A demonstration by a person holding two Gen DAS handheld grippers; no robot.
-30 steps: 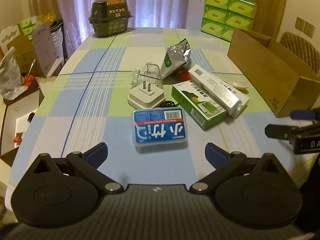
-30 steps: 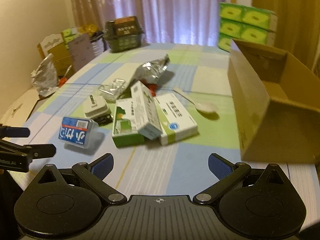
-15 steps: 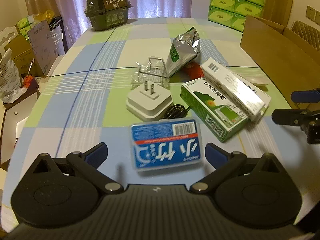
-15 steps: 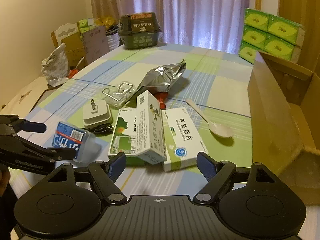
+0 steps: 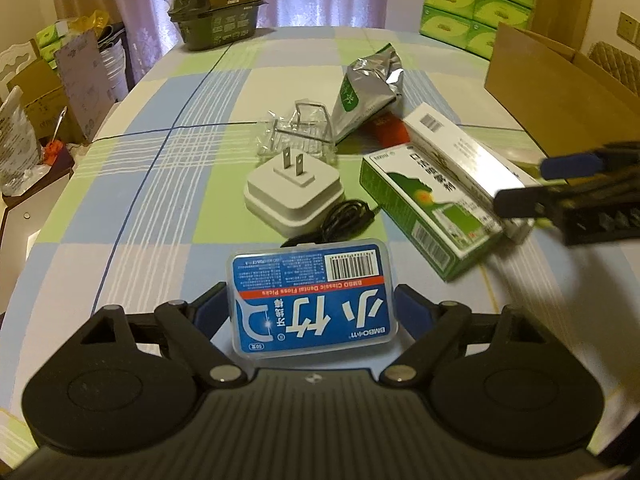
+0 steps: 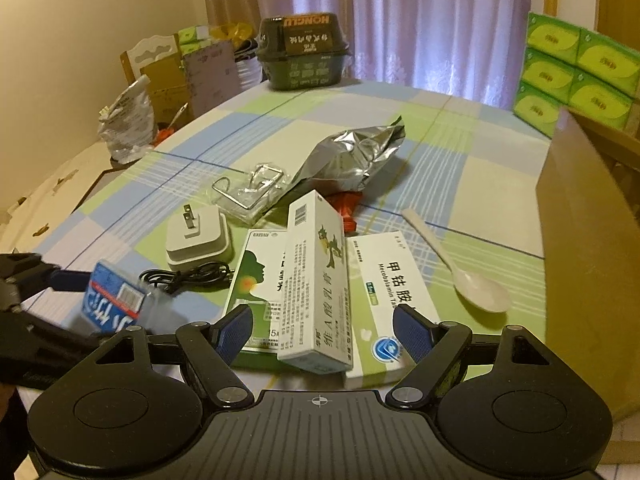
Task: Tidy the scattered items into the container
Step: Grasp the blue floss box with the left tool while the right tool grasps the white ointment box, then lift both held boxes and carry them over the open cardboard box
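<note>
Big change in 1 s: left claw (image 5: 311,312) moved in, pads now flanking floss box (image 5: 310,298), not clamped yet. Right claw (image 6: 322,330) spread over white medicine box (image 6: 316,280). Cardboard box (image 6: 588,248) right of floss box, nothing visible inside yet.

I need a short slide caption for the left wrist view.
Left gripper closing around a blue dental floss pick box on the checked tablecloth.

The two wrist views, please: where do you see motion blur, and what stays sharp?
Left wrist view: the right gripper is smeared at the right edge, the floss box crisp. Right wrist view: that floss box and the left gripper are blurred, the medicine boxes sharp.
</note>
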